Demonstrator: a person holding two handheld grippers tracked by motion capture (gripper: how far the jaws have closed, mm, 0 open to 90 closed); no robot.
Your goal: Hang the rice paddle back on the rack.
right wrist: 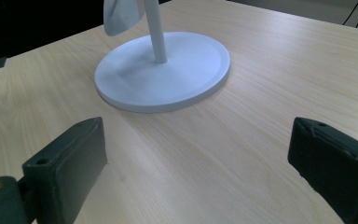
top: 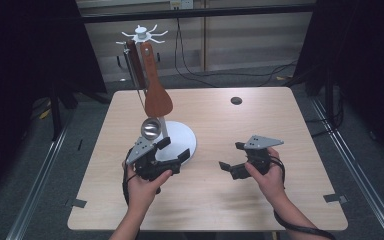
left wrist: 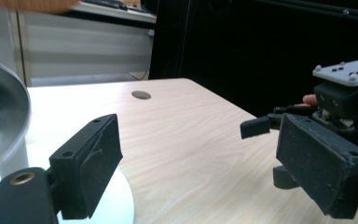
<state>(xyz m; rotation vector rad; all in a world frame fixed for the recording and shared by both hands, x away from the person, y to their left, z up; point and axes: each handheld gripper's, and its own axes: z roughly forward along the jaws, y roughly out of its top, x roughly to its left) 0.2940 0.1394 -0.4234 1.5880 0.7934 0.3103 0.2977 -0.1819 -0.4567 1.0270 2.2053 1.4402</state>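
At the left of the high view we see a white stand (top: pixel 166 127) on the wooden tabletop (top: pixel 220 195), with a brown wooden spatula (top: pixel 156 92) and a metal ladle (top: pixel 150 128) hanging from its hooked top. Just in front of its round base, our left tongs (top: pixel 176 149) are spread wide with nothing between them. Further right, well apart from the stand, our right tongs (top: pixel 231 156) are likewise spread and empty above bare wood.

Wood table (top: pixel 260 125), grey floor (top: pixel 95 120), dark bkgd
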